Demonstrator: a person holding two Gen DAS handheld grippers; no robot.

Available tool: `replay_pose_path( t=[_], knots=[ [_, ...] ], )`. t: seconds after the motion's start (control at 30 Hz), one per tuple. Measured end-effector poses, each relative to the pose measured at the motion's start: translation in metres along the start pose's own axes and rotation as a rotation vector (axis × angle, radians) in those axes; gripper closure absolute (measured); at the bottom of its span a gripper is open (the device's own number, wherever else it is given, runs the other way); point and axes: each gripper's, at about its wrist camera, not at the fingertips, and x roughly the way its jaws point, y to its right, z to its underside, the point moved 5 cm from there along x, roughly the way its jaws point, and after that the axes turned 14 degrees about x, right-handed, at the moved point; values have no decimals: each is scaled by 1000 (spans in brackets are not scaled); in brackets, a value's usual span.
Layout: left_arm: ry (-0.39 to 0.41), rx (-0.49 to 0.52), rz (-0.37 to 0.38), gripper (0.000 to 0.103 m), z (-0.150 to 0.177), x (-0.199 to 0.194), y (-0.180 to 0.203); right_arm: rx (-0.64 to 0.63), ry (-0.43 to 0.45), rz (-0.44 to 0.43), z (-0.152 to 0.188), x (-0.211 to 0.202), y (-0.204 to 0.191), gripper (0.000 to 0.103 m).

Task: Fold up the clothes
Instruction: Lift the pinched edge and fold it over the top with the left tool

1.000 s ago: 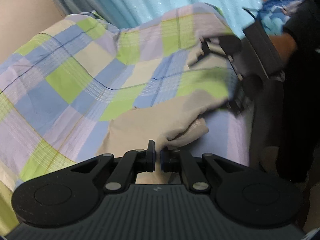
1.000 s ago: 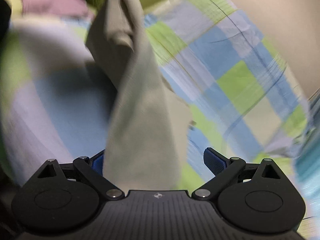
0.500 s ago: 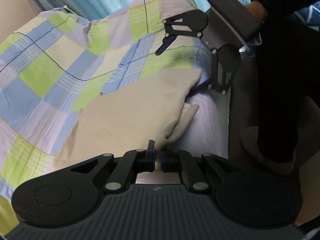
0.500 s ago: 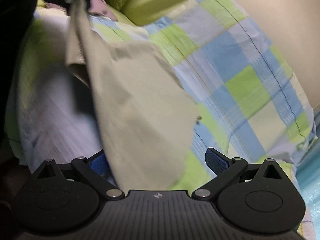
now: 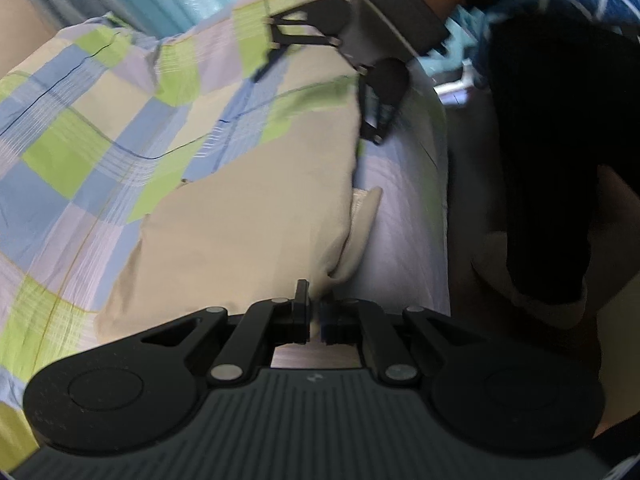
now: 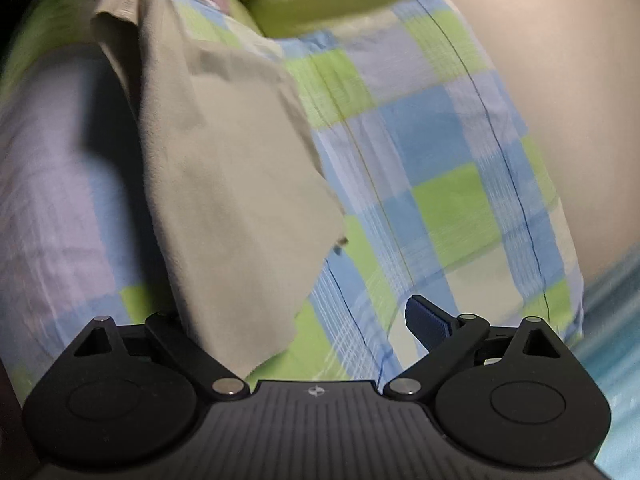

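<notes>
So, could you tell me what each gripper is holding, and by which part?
The left gripper pinches the beige garment at its near corner. The right gripper is open, holding nothing.

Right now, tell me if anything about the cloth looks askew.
The beige cloth lies crooked on the checked sheet: a lower layer pokes out past its right edge, and its near corner is pinched in the left gripper.

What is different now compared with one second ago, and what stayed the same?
The beige cloth garment has come down from hanging and now lies spread over the checked blue-green bedsheet. The right gripper drew away toward the garment's far edge, open throughout. Unchanged: the left gripper stays shut on the garment's near corner.
</notes>
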Motion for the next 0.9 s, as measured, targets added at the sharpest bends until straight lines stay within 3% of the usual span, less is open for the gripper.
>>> replay_pose_path(
  t=[0.2, 0.33, 0.4, 0.47, 0.53, 0.7, 0.9],
  knots=[
    [-2, -22, -18, 100, 2, 2, 2, -149, 79, -103, 4, 2, 3, 14],
    [-3, -44, -22, 100, 3, 4, 3, -192, 99, -173, 6, 3, 6, 28],
    [1, -57, -36, 100, 2, 3, 2, -218, 101, -201, 5, 5, 5, 40],
    [8, -76, -61, 100, 1, 0, 0, -237, 83, -215, 5, 6, 1, 74],
    [14, -98, -98, 100, 1, -6, -6, -251, 60, -217, 7, 7, -4, 97],
    [22, -166, -254, 100, -2, -42, -31, -176, 25, -154, -6, -3, 2, 99],
    [78, -168, -446, 100, -26, -121, -67, -109, 47, -27, -62, -47, 45, 99]
  ],
)
